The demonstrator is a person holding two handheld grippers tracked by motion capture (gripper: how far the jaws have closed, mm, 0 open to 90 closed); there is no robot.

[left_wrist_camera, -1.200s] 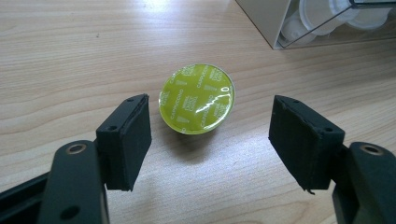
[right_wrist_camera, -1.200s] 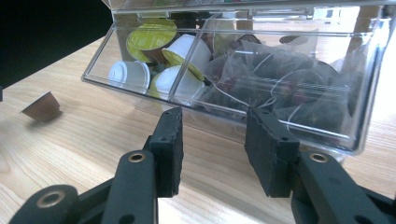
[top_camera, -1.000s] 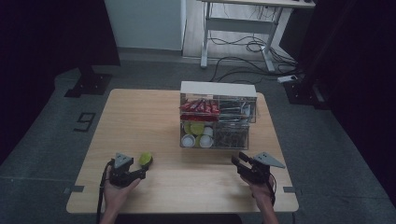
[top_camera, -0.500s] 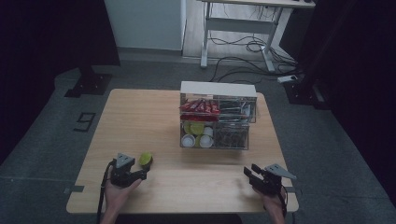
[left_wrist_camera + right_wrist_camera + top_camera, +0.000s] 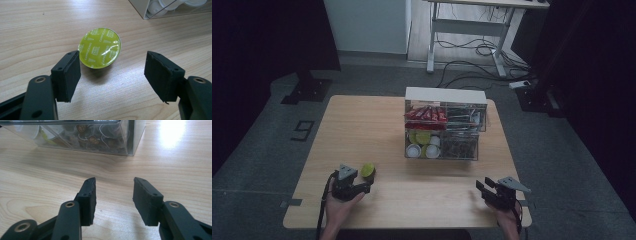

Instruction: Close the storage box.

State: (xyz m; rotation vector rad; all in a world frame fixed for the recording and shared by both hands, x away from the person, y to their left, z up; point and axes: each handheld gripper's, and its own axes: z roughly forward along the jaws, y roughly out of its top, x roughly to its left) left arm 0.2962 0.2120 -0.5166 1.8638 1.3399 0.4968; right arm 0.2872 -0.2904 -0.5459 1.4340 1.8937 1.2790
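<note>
Light wood bench [image 5: 362,125]. On it: clear compartment organizer [image 5: 445,124] toward the far right-centre, green capsule [image 5: 368,171] lying near the front-left edge.

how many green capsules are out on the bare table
1: the green capsule lies on the table just ahead of the open left gripper. More may sit inside the clear organizer.

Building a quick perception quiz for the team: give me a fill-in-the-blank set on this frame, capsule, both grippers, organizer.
1. The capsule lying on the table has a foil lid coloured ____.
2. The left gripper has its jaws ____, with the capsule just ahead of them.
3. The right gripper holds ____ between its jaws.
4. The clear organizer has red packets in its ____ tier.

Missing words: green; open; nothing; upper
</note>
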